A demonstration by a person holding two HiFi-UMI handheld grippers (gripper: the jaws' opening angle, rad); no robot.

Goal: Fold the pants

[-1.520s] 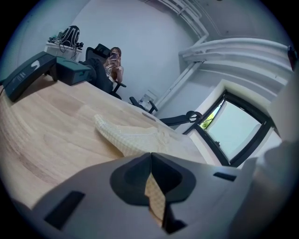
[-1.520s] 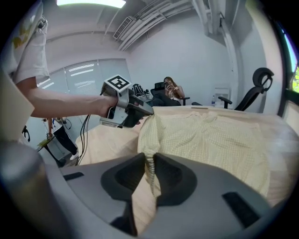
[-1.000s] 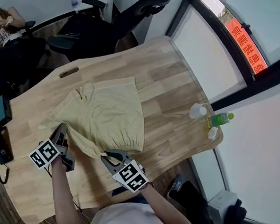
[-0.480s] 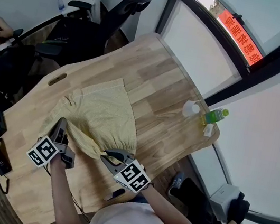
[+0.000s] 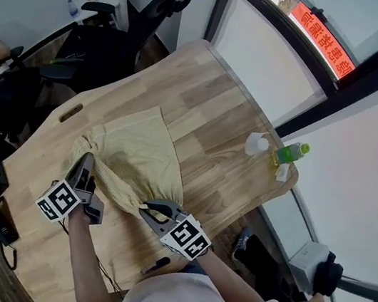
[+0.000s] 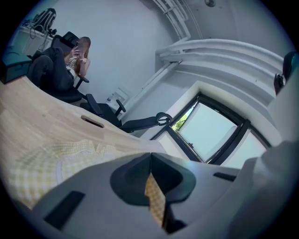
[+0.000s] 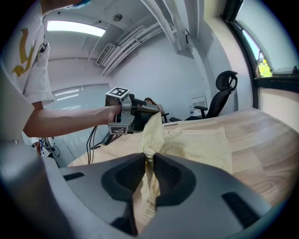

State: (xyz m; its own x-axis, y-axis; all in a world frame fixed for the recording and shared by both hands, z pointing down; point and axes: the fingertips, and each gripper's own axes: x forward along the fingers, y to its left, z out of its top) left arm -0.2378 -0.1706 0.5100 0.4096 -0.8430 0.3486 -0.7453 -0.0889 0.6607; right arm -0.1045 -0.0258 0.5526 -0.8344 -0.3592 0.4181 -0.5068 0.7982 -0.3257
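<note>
1. Gripping the yellow checked pants point(image 5: 138, 152), your left gripper point(image 5: 86, 165) has its jaws clamped on a fabric fold.
2. Your right gripper point(image 5: 144, 208) pinches bunched fabric, and its jaws have just been closing.
3. The pants lie on the wooden table point(image 5: 217, 115), with the near edge lifted between both grippers.

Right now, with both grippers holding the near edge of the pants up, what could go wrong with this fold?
1. The left gripper pinches only a thin sliver of the pants, so the fabric may slip out while it is carried over.
2. The right gripper, whose jaws have just been closing further on the fabric, holds a bunched wad, so the fold may land creased or skewed.
</note>
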